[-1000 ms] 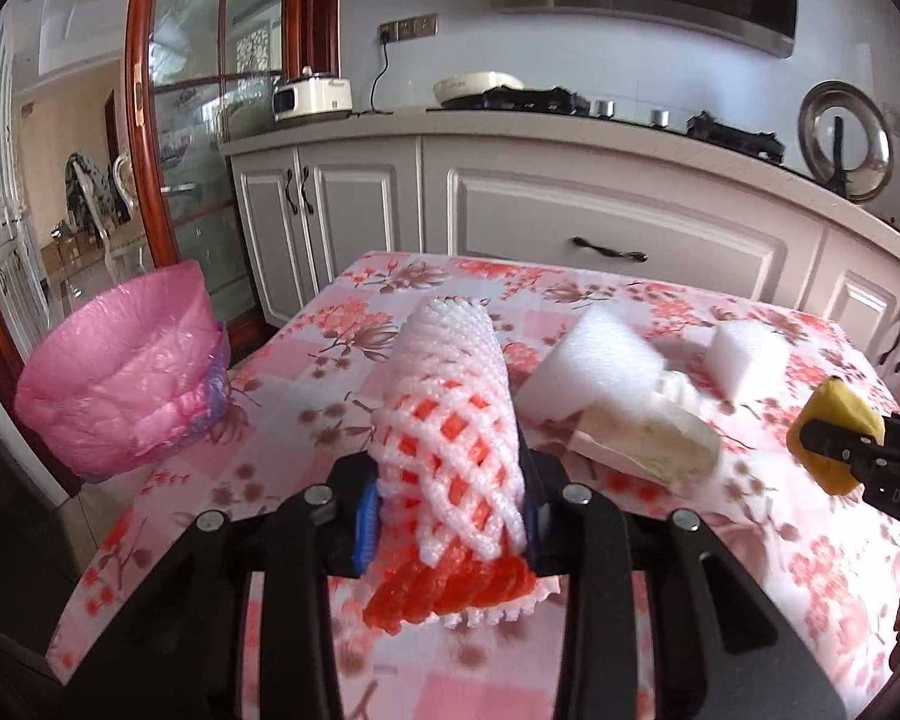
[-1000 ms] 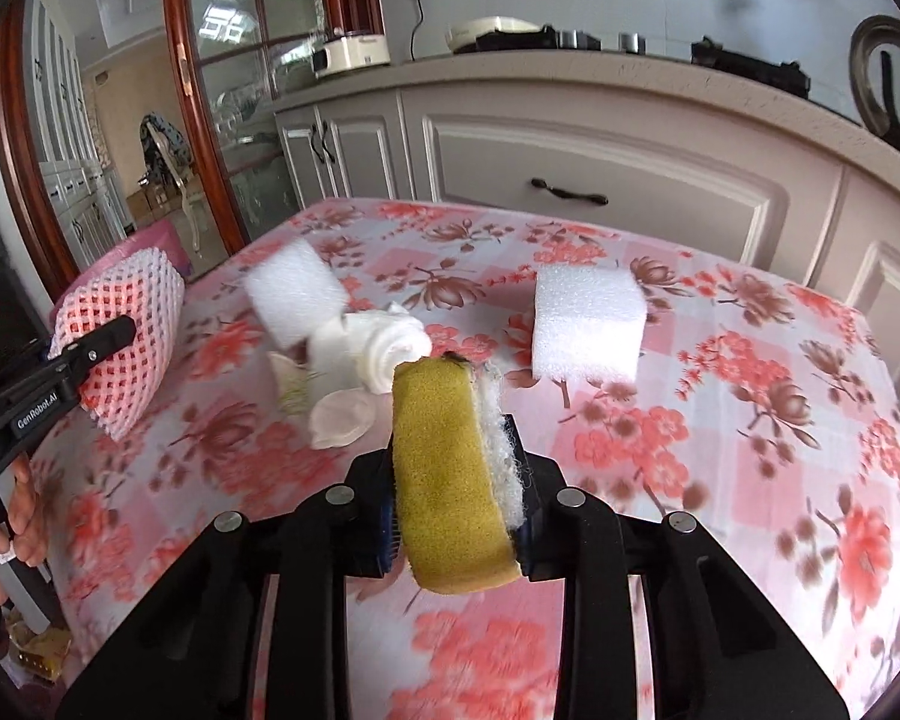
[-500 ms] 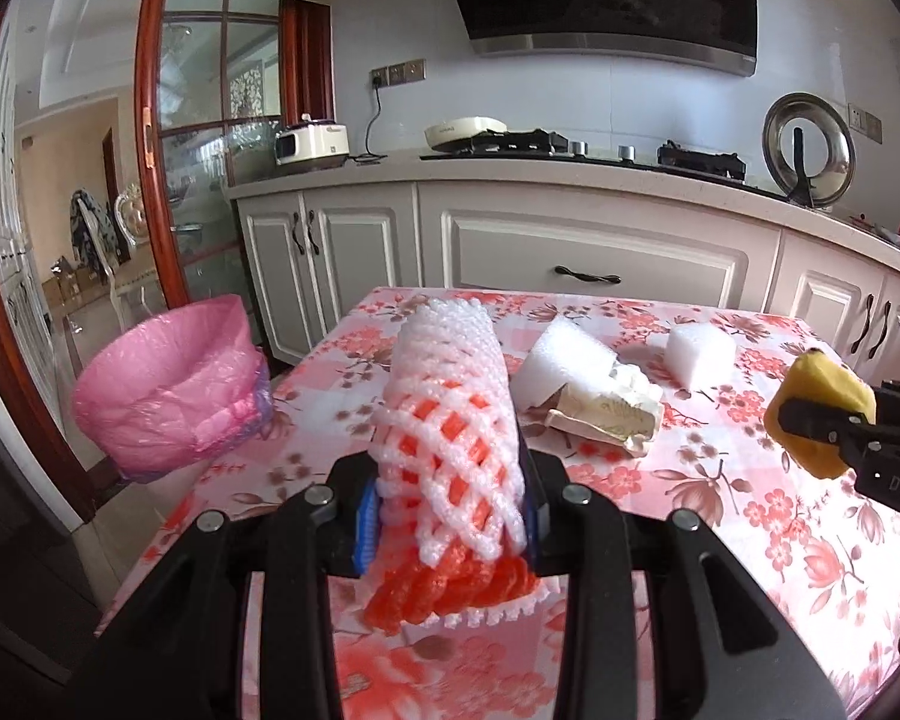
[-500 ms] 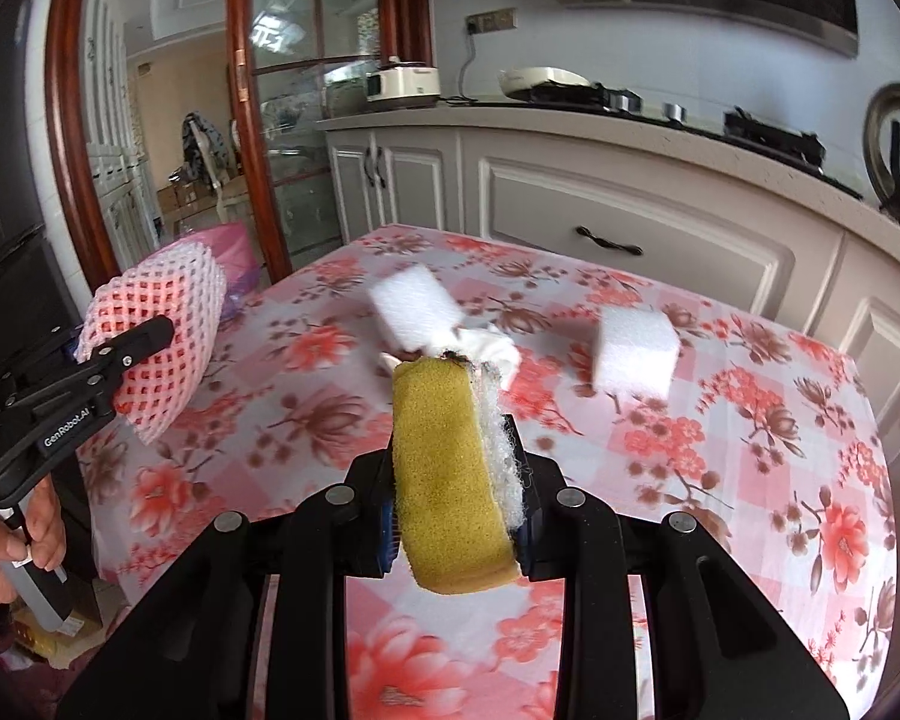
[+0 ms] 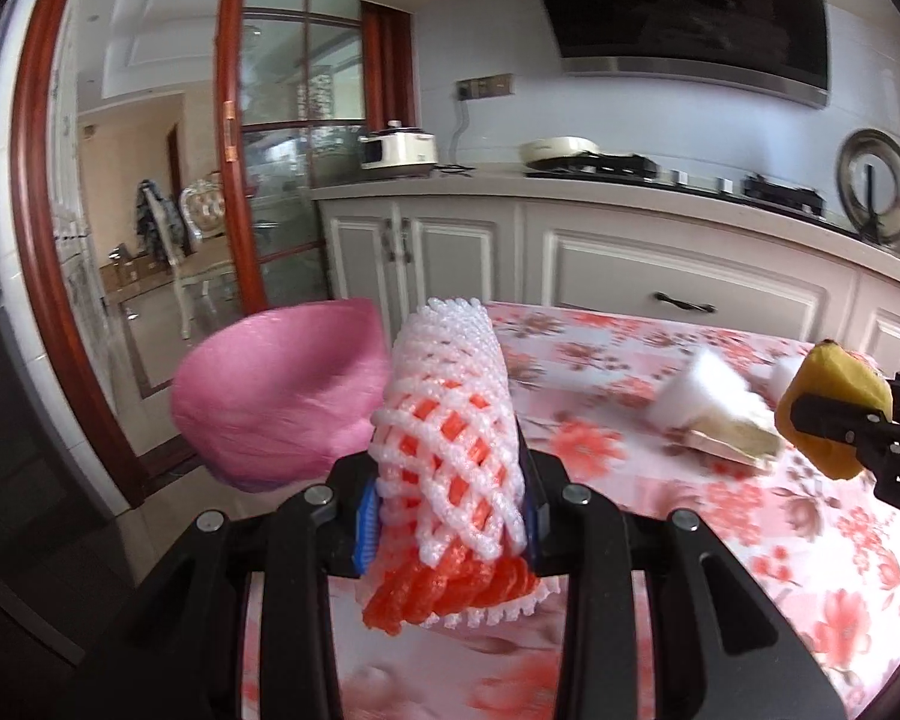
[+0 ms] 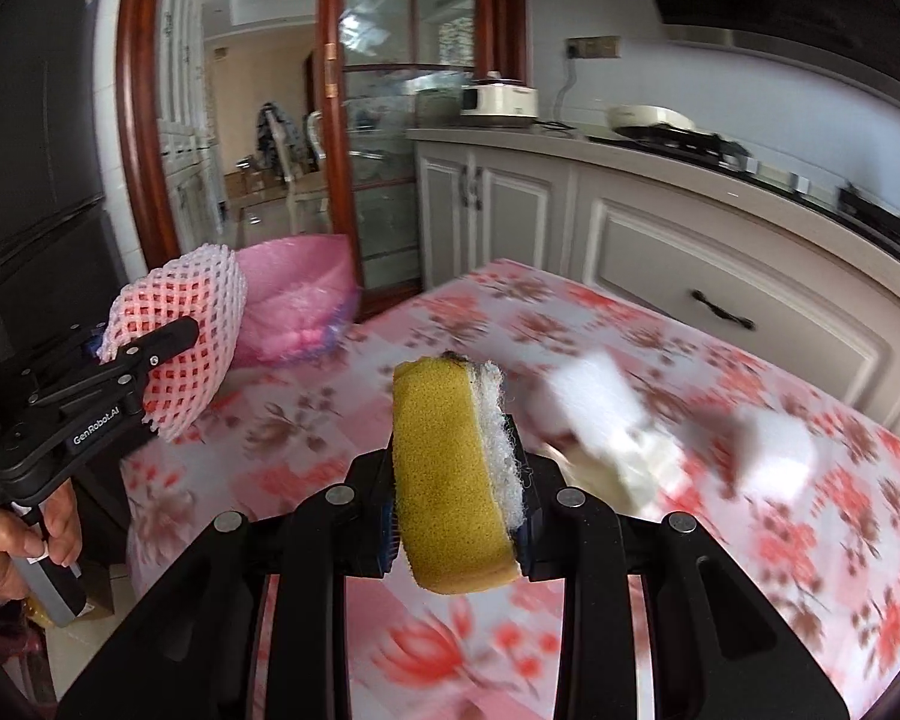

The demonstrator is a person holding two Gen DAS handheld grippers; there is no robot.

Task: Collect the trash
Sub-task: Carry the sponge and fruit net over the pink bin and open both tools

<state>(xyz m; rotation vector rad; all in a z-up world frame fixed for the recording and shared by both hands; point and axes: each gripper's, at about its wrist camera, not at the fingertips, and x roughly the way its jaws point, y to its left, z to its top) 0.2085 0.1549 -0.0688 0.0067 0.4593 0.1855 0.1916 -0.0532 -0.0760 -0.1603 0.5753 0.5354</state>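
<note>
A roll of white-and-orange foam fruit netting (image 5: pixel 450 420) is clamped upright between the jaws of the left hand-held gripper (image 5: pixel 447 516), held above the near edge of a worktop (image 5: pixel 720 510) covered in a pink floral cloth. Just beyond the netting — off the worktop's left side — a bin lined with a pink bag (image 5: pixel 282 396) is seen. The right hand-held gripper (image 6: pixel 459 516) is closed on a yellow sponge (image 6: pixel 444 474) with a white scouring layer. White foam blocks (image 6: pixel 594 396) and crumpled paper are left blurred on the cloth.
</note>
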